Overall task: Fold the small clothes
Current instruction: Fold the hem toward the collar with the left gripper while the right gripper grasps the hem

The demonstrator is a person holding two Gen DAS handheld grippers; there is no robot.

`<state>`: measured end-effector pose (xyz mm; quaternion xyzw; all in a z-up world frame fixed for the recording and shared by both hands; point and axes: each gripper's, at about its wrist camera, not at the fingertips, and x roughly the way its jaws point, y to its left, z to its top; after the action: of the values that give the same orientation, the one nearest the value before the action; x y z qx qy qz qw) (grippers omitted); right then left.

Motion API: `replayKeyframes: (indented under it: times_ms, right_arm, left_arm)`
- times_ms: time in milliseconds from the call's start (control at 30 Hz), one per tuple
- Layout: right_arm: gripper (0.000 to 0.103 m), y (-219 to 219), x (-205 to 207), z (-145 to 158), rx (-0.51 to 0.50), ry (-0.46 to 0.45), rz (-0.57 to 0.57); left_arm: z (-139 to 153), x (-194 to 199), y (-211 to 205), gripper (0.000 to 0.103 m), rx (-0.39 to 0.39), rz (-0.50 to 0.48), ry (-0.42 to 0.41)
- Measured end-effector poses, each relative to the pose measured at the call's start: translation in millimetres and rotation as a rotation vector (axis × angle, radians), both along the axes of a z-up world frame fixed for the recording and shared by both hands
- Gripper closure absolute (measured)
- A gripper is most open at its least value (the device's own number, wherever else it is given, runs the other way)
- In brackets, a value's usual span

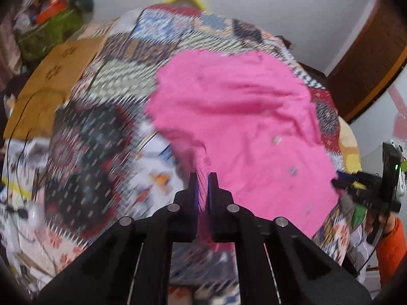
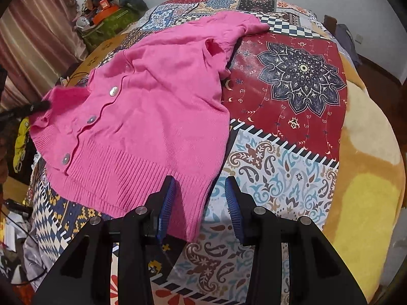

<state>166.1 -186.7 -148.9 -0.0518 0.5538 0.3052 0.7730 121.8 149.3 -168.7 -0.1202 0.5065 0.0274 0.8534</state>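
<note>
A small pink knit cardigan (image 2: 152, 117) with silvery buttons (image 2: 91, 120) lies spread on a patterned patchwork cloth (image 2: 292, 81). My right gripper (image 2: 201, 190) is open, its jaws astride the cardigan's ribbed hem corner. In the left wrist view the cardigan (image 1: 241, 117) is blurred. My left gripper (image 1: 203, 180) is shut on a pinch of its edge and lifts it. The left gripper's tip (image 2: 38, 106) shows in the right wrist view at the cardigan's left corner. The right gripper (image 1: 340, 181) shows at the cardigan's right edge in the left wrist view.
A yellow-orange blanket (image 2: 363, 178) lies right of the cloth. A brown cardboard sheet (image 1: 51, 81) lies to the left. A green bag with orange boxes (image 2: 106, 23) stands at the back left. Cables (image 1: 17, 139) and clutter lie at the left edge.
</note>
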Motion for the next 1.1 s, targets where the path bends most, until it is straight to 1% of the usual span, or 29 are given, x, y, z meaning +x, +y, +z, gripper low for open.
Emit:
replayKeyframes:
  times_ms: [100,167,233,300,333,400,433,467,533,600,733,800,833,867,900,933,967,1033,1100]
  right_arm:
    - [0.066,-1.2,-2.4,0.9,-0.006,0.0,-0.003]
    - [0.066,-2.4,-3.0,2.0,-0.005,0.006,-0.007]
    - [0.066,-3.5,-4.4,3.2,-0.009,0.011,-0.01]
    - [0.066,-5.0,-4.1,7.6,-0.013,-0.002,-0.015]
    - [0.066,-6.2,-3.9,10.3,-0.011,-0.009,-0.021]
    - [0.066,-9.7,-3.7,16.6,0.003,-0.018,-0.036]
    - [0.066,-11.3,-3.6,18.5,0.01,-0.02,-0.041]
    - [0.066,-12.5,-4.3,20.7,0.016,-0.023,-0.044]
    - [0.066,-11.8,-5.3,20.2,0.011,-0.026,-0.043]
    - [0.066,-10.7,-6.2,14.4,-0.002,-0.014,-0.044]
    - [0.066,-8.7,-8.1,-0.1,0.003,0.052,-0.051]
    - [0.066,-8.5,-11.5,-1.9,0.019,0.054,-0.053]
    - [0.066,-8.0,-12.7,-2.0,0.023,0.05,-0.052]
    - [0.066,-7.1,-13.5,-2.4,0.026,0.049,-0.048]
    - [0.066,-5.9,-13.6,-2.5,0.025,0.048,-0.044]
    - [0.071,-5.1,-13.6,-2.4,0.026,0.047,-0.042]
    - [0.083,-3.6,-14.1,-1.7,0.035,0.048,-0.034]
    - [0.096,1.0,-16.4,0.9,0.053,0.051,-0.01]
    - [0.096,7.5,-19.4,5.5,0.045,0.021,0.007]
  left_arm:
    - [-22.5,-22.6,20.6,0.097,0.004,0.041,0.064]
    - [-38.2,-33.7,34.5,0.097,-0.023,0.074,0.103]
    - [-47.5,-40.1,44.3,0.097,-0.048,0.103,0.132]
    - [-49.0,-44.2,52.9,0.095,-0.059,0.134,0.126]
    - [-47.4,-44.5,55.7,0.091,-0.063,0.142,0.119]
    - [-38.9,-42.8,59.6,0.078,-0.086,0.16,0.089]
    - [-34.6,-42.0,60.5,0.068,-0.099,0.165,0.07]
    - [-30.8,-41.4,60.4,0.063,-0.108,0.169,0.053]
    - [-23.8,-35.6,57.6,0.062,-0.121,0.161,0.028]
    - [-25.1,-27.5,51.0,0.06,-0.128,0.145,0.033]
    - [-43.2,-12.5,36.2,0.059,-0.145,0.115,0.087]
    - [-53.1,-9.6,30.9,0.059,-0.152,0.105,0.11]
    - [-54.9,-10.0,29.2,0.059,-0.147,0.106,0.101]
    - [-54.8,-10.6,28.4,0.06,-0.145,0.105,0.092]
    - [-54.4,-11.3,28.3,0.064,-0.15,0.101,0.089]
    - [-53.1,-12.3,29.0,0.077,-0.167,0.092,0.086]
    - [-51.5,-12.9,29.2,0.095,-0.186,0.08,0.086]
    - [-47.3,-15.6,30.4,0.097,-0.191,0.076,0.08]
    - [-37.0,-21.0,32.1,0.097,-0.164,0.079,0.049]
